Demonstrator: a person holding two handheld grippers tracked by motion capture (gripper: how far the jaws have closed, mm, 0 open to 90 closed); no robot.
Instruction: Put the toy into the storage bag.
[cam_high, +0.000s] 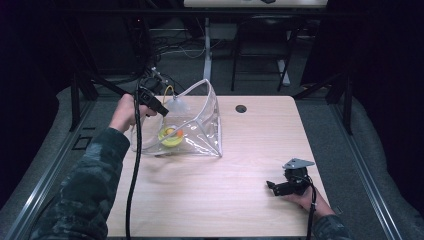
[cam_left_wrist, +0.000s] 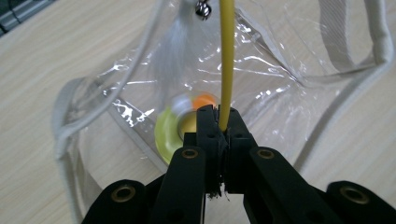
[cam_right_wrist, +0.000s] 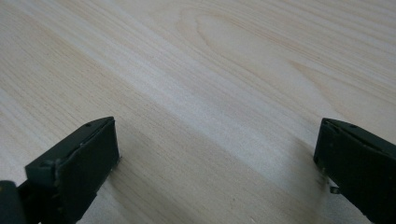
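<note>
A clear plastic bag (cam_high: 202, 125) with pale edging stands open on the left half of the wooden table (cam_high: 240, 165). Inside it lie a yellow-green ring (cam_high: 170, 137) and an orange ball (cam_left_wrist: 204, 100). My left gripper (cam_high: 161, 108) hovers over the bag's mouth, shut on a thin yellow rod (cam_left_wrist: 227, 56). The rod carries a white feather tuft (cam_left_wrist: 170, 51) and a small bell (cam_left_wrist: 202, 8), which hang into the bag (cam_left_wrist: 379, 42) above the ring (cam_left_wrist: 166, 133). My right gripper (cam_high: 273, 186) rests low over the table at the front right, its jaws wide apart and empty (cam_right_wrist: 217, 140).
A round cable hole (cam_high: 241, 108) sits near the table's far edge. Chair and desk legs with cables stand on the dark floor beyond the table. Bare wood (cam_right_wrist: 210, 70) lies under the right gripper.
</note>
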